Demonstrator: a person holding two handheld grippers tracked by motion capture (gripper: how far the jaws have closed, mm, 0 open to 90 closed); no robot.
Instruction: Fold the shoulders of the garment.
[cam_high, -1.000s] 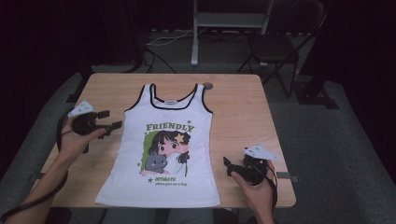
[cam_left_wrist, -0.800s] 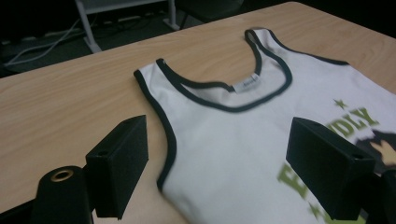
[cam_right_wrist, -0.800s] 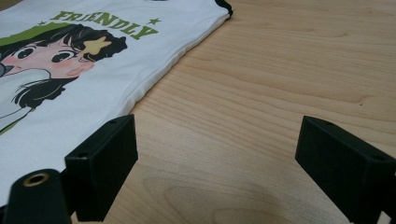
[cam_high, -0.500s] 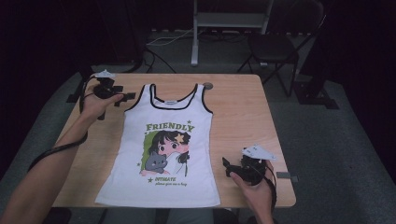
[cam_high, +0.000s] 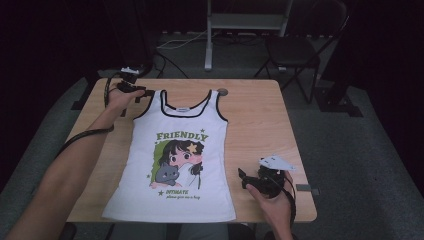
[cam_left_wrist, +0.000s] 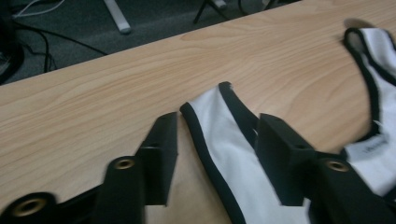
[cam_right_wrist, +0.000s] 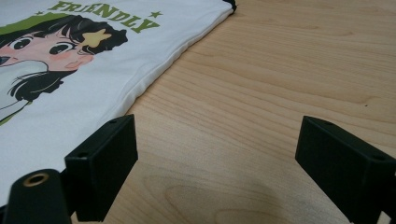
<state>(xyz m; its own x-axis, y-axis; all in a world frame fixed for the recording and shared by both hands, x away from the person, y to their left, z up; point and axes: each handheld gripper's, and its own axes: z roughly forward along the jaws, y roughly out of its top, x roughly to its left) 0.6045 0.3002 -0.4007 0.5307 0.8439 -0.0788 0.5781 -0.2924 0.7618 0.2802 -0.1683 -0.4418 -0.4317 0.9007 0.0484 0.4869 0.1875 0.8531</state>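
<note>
A white tank top (cam_high: 180, 155) with black trim, a cartoon girl and the word FRIENDLY lies flat on the wooden table (cam_high: 260, 120). My left gripper (cam_high: 144, 93) is at the top's far left shoulder strap. In the left gripper view the strap (cam_left_wrist: 233, 154) lies on the wood between the jaws of the left gripper (cam_left_wrist: 219, 122). They have just been closing and stand half closed, pads not pressing the cloth. My right gripper (cam_high: 243, 178) rests near the front right, beside the top's side seam. The right gripper (cam_right_wrist: 217, 140) is wide open over bare wood, the top (cam_right_wrist: 70, 70) to its left.
A small round grey spot (cam_high: 222, 92) sits on the table by the right strap. Behind the table stand a dark chair (cam_high: 300, 50) and a metal stand (cam_high: 245, 20), with cables on the grey floor. Bare wood flanks the top on both sides.
My left hand has moved from the table's left edge to the far left corner and reached the shoulder strap. Its jaws have narrowed. The right hand has stayed put.
</note>
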